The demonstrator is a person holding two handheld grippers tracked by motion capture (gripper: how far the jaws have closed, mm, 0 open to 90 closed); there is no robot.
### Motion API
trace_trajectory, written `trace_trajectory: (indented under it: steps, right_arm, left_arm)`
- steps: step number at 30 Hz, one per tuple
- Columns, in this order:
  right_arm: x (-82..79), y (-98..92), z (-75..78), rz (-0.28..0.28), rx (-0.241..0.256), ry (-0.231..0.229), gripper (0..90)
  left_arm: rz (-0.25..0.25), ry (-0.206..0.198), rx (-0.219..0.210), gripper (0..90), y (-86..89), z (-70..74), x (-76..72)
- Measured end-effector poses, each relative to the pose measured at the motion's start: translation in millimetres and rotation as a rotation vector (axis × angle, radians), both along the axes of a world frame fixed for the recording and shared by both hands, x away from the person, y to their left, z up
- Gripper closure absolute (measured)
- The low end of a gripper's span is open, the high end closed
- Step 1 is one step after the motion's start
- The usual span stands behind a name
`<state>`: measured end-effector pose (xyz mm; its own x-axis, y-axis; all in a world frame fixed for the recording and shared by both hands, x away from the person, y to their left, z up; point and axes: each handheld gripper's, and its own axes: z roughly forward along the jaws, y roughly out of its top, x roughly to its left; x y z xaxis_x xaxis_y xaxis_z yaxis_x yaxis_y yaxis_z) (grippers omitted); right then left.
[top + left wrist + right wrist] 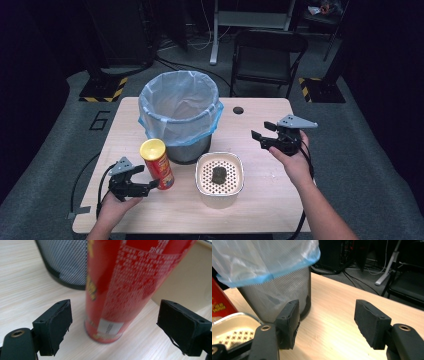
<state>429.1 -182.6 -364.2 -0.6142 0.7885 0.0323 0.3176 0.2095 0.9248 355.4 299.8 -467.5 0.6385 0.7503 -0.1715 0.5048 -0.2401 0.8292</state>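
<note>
Our left tongs (150, 186) sit spread near the counter's (260, 210) front edge, jaws flanking the upright red can (157, 163) without touching. Our right tongs (263, 135) hover spread over bare counter.

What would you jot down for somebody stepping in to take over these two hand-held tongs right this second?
Left tongs: open, jaws either side of the upright red cardboard crisp tube with a yellow lid, not yet closed on it.
Right tongs: open, holding nothing, raised above the pale wooden table.
Mesh bin lined with a blue plastic bag stands behind the tube.
Done: approach. Left: probably grip and lift the tube.
</note>
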Motion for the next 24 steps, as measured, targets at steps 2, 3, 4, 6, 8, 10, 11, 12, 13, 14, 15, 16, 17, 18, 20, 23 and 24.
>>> trace_trajectory:
  steps: [2,3,4,6,8,10,11,12,13,14,15,16,17,18,20,23,24]
  right_arm:
    - [-3.1,-4.7,-5.7,-0.013,0.003,0.007,36.9]
    - [-4.3,-6.9,-8.8,-0.02,-0.002,0.005,36.9]
    - [-5.9,-8.9,-12.0,-0.03,-0.01,0.006,36.8]
    - [-8.8,-12.7,-19.8,-0.044,-0.02,0.014,36.7]
    - [-11.4,-15.9,-27.5,-0.054,-0.022,0.024,36.7]
    - [-14.6,-19.2,-36.5,-0.065,-0.031,0.038,36.7]
    - [-16.7,-21.4,-42.0,-0.074,-0.032,0.048,36.7]
    - [-18.0,-23.3,-46.2,-0.079,-0.03,0.053,36.6]
    - [-19.5,-25.1,-50.2,-0.085,-0.023,0.061,36.6]
    - [-20.8,-26.9,-54.1,-0.091,-0.019,0.067,36.6]
    - [-22.0,-28.0,-56.8,-0.096,-0.02,0.074,36.5]
    - [-23.8,-29.6,-61.2,-0.104,-0.027,0.079,36.5]
    - [-25.4,-30.8,-64.7,-0.109,-0.028,0.084,36.5]
    - [-27.2,-31.9,-68.0,-0.114,-0.032,0.087,36.5]
    - [-30.6,-33.9,-74.5,-0.123,-0.047,0.093,36.5]
    - [-35.5,-36.4,-84.2,-0.14,-0.049,0.107,36.5]
    - [-37.2,-37.3,-86.9,-0.147,-0.049,0.109,36.5]
  left_arm:
    - [0.003,0.0,-0.01,12.7,-5.9,-3.0,2.7]
    - [0.0,0.003,-0.008,12.9,-7.7,-4.3,3.8]
    - [0.002,0.006,-0.01,13.2,-9.7,-5.7,5.1]
    - [0.008,0.002,-0.01,13.6,-11.6,-7.2,7.0]
    - [0.012,-0.005,-0.011,13.9,-12.7,-8.5,8.8]
    - [0.01,-0.007,-0.021,14.5,-13.6,-9.9,10.3]
    - [0.008,-0.017,-0.013,14.8,-13.7,-10.4,11.5]
    - [0.003,-0.012,-0.011,14.8,-14.3,-10.4,12.1]
    - [0.018,-0.026,-0.026,14.9,-16.8,-11.6,12.6]
    - [0.016,-0.029,-0.022,15.1,-17.4,-11.7,13.0]
    - [0.008,-0.032,-0.011,15.9,-17.8,-11.6,13.6]
    - [0.01,-0.042,-0.009,16.6,-19.3,-12.4,14.1]
    - [0.003,-0.049,0.012,17.4,-19.6,-12.4,14.4]
    - [0.0,-0.065,0.035,17.8,-20.6,-12.8,14.5]
    - [-0.008,-0.083,0.081,19.9,-21.8,-13.7,14.0]
    - [-0.019,-0.096,0.101,22.7,-21.8,-14.1,13.2]
    - [-0.009,-0.105,0.101,22.9,-22.9,-14.5,12.4]
